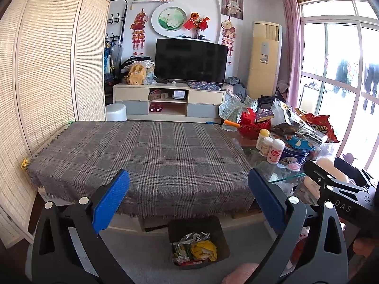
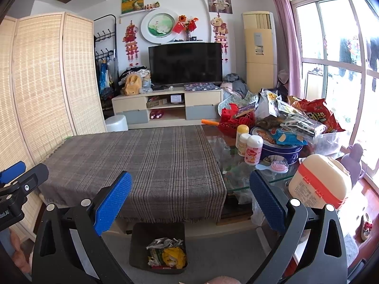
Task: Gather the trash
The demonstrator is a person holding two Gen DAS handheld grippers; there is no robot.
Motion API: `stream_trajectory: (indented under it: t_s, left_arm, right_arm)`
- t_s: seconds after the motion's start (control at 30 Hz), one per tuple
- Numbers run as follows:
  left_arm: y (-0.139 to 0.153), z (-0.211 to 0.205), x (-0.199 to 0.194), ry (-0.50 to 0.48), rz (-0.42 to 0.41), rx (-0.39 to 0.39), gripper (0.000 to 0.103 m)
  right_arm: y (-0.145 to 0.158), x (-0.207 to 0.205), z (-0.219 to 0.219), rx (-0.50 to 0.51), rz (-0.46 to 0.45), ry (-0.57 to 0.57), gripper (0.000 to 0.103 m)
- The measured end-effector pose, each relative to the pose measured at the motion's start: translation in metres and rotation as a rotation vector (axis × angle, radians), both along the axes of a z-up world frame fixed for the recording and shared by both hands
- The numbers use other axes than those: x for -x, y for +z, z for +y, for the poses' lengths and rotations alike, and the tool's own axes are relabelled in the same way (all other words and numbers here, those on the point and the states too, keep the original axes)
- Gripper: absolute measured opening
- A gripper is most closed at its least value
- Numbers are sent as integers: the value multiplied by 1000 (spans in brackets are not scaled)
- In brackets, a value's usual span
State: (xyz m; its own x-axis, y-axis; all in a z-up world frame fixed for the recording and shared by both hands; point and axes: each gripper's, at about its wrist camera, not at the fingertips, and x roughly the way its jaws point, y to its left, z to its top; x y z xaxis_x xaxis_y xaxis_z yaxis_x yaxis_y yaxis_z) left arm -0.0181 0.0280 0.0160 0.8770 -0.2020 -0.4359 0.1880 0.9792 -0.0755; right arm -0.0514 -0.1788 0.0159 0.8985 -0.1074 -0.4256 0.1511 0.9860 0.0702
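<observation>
I have my left gripper (image 1: 188, 202) and right gripper (image 2: 190, 204) both spread wide and empty, side by side above the table's near edge. Below them the dark square bin (image 2: 158, 248) sits on the floor, handy for dropping, already holding crumpled wrappers (image 2: 167, 252). The grey plaid tablecloth (image 1: 142, 161) looks bare, so I judge collecting nearly finished.

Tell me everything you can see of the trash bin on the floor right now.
The trash bin is a dark, square, open-topped container, seemingly plastic, standing upright on the grey floor just in front of the plaid-covered table's near edge. No lid shows. It holds crumpled wrappers: silvery foil, green-printed packaging, something yellow and a red strip at the bottom. Neither gripper touches it; both hang open above, empty.
</observation>
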Motion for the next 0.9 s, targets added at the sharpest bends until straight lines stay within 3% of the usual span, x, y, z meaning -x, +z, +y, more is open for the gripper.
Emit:
stream_trajectory:
  t_s: [0.17,0.9]
  left_arm:
    - [0,2,0,37,-5,-15,95]
    - [-3,2,-4,23,11,-21,95]
  right_arm:
    - [-1,-2,2,0,9,10,100]
    - [-4,-6,1,0,20,9,100]
